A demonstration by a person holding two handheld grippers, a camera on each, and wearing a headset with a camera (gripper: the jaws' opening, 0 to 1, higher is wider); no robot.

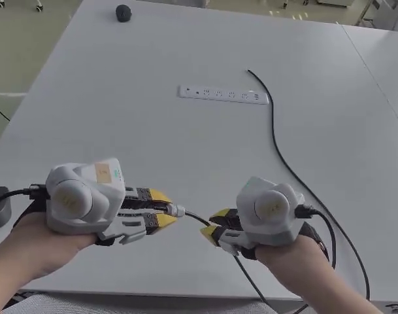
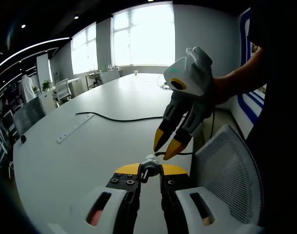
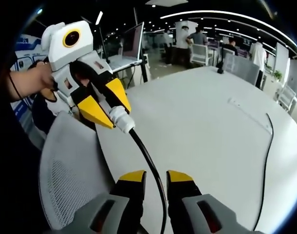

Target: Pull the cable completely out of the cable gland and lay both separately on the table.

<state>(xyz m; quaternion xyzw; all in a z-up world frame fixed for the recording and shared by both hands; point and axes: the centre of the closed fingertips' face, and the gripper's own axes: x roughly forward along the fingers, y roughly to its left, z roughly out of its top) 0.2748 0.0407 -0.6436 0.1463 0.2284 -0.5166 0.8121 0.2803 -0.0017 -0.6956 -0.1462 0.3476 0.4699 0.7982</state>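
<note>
Near edge of white table (image 1: 185, 144): left gripper (image 1: 166, 209) clenched on white cable gland (image 1: 176, 210). Black cable (image 1: 195, 217) seated in gland, passes loose between jaws of right gripper (image 1: 214, 226), which stand apart. Far: white power strip (image 1: 223, 95), dark round object (image 1: 123, 12). Right gripper view adds grey mesh chair back (image 3: 70, 180) and people (image 3: 202, 36) beyond. Strip markings unreadable.

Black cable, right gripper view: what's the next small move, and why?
Probably close the right gripper on the black cable. The cable runs between its jaws, which look parted with a gap beside it. The left gripper is shut on the white cable gland, and the cable is seated in the gland. A firm pinch seems needed before any pull.
</note>
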